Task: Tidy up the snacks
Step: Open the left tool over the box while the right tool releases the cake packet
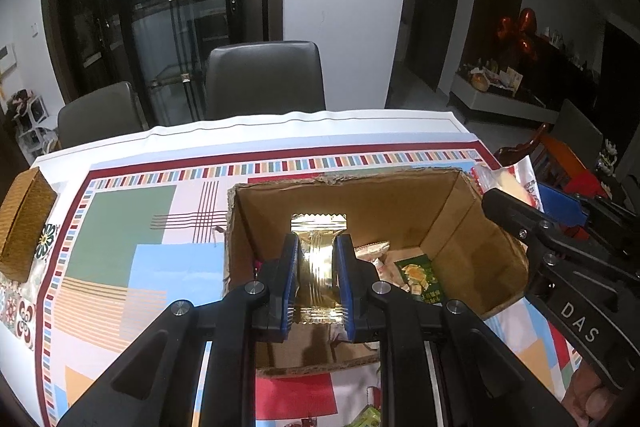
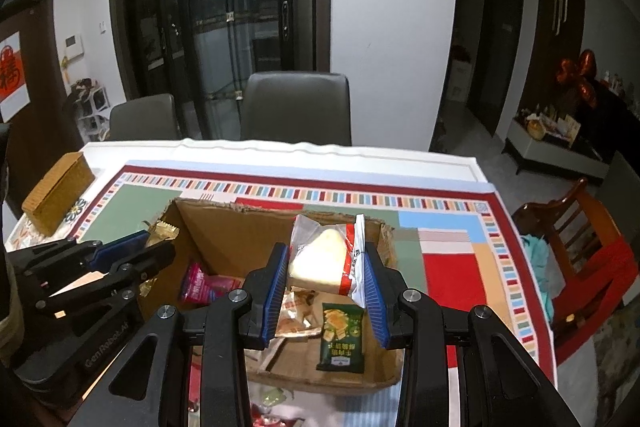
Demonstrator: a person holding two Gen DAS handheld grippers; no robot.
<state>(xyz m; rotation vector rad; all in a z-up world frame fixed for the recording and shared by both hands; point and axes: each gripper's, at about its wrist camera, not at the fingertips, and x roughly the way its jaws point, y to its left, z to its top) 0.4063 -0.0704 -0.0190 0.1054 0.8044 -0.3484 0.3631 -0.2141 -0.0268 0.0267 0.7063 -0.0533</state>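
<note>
The left tongs are clamped on a gold foil snack packet, its crimped top edge sticking up between the blue pads, held over the open cardboard box. The right tongs are clamped on a clear wrapper holding a pale wedge-shaped cake, red and white print down one side, also held above the box. Inside the box lie a green cracker packet, a pink packet and a few pale wrapped snacks. The box stands on the worktop's patterned cloth, with a woven basket at the far left corner. Two grey chairs stand behind the worktop.
</note>
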